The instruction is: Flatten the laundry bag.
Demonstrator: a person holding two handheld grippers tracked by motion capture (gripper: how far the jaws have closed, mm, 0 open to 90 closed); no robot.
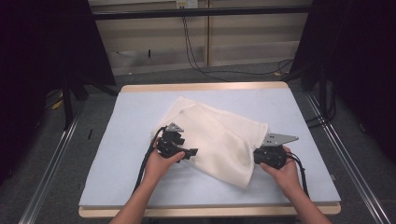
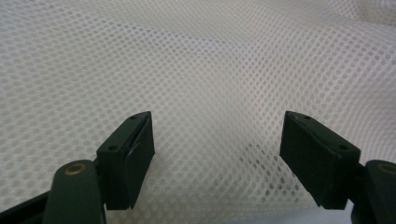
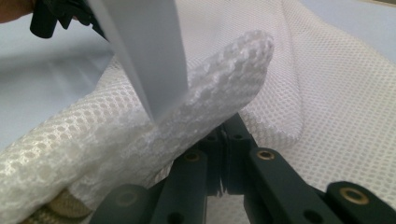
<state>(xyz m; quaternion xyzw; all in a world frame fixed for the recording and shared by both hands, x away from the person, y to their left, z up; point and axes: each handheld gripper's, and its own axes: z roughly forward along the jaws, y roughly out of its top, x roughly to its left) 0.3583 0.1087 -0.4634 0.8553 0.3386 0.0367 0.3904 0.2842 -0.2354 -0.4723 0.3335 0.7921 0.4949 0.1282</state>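
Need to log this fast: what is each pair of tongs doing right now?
Left tongs: open over the mesh cloth, gripping nothing.
Right tongs: shut on a fold of the cloth.

Both forearms are bare, with no sleeves showing. Each hand carries black tongs: the left tongs (image 1: pixel 190 152) and right tongs (image 1: pixel 256 154) each have a grey three-cornered plate on top and black cables trailing back. Brass-coloured rivets sit at the joints of the matte black jaws
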